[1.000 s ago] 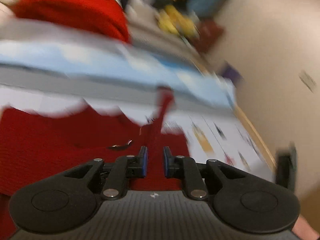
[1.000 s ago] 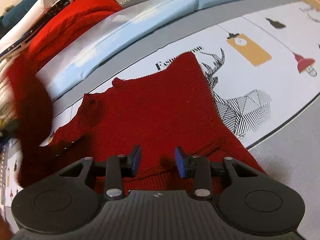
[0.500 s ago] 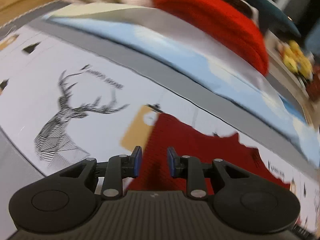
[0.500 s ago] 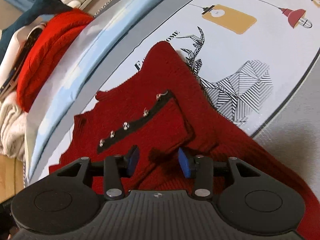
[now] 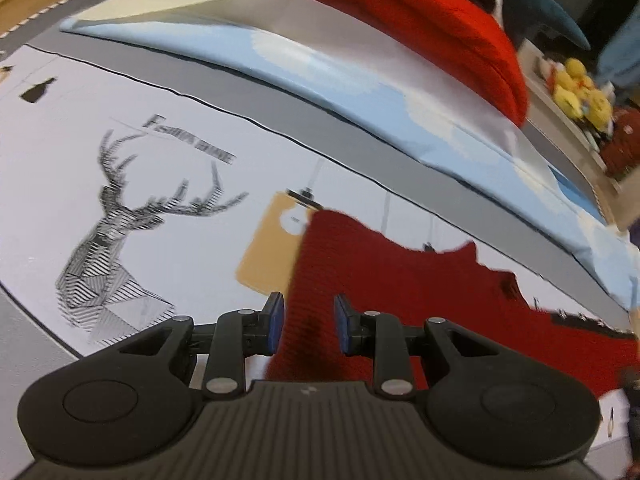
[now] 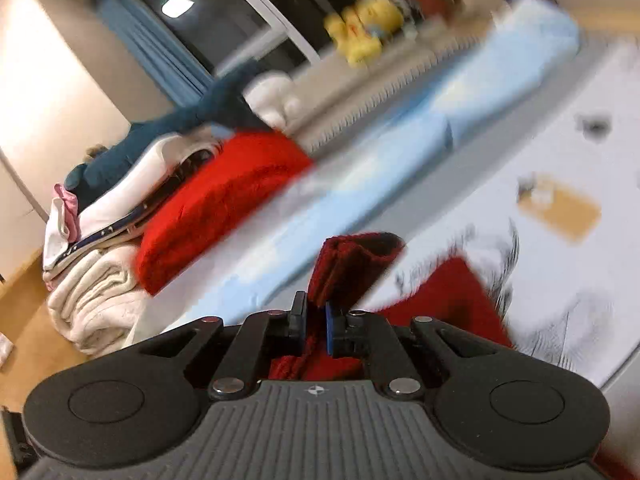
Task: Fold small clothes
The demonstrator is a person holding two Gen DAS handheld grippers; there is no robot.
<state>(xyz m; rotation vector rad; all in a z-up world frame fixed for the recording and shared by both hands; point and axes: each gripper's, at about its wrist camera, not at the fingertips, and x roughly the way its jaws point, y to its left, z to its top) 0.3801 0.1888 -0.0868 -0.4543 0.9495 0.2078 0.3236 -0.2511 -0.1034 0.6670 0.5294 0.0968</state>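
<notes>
The fold is only starting: the right gripper (image 6: 315, 330) is clamped on a bunched edge of the sweater (image 5: 420, 280), lifting it at frame centre, while the left gripper (image 5: 307, 323) stands apart over its flat, unfolded body.

Two matching handheld grippers. The left gripper (image 5: 307, 323) and the right gripper (image 6: 314, 326) each have a ribbed dark grey body with a small central emblem, black rounded side housings with circular discs, black linkage arms fastened by silver screws, and blue-faced fingertip pads (image 5: 275, 322).
</notes>
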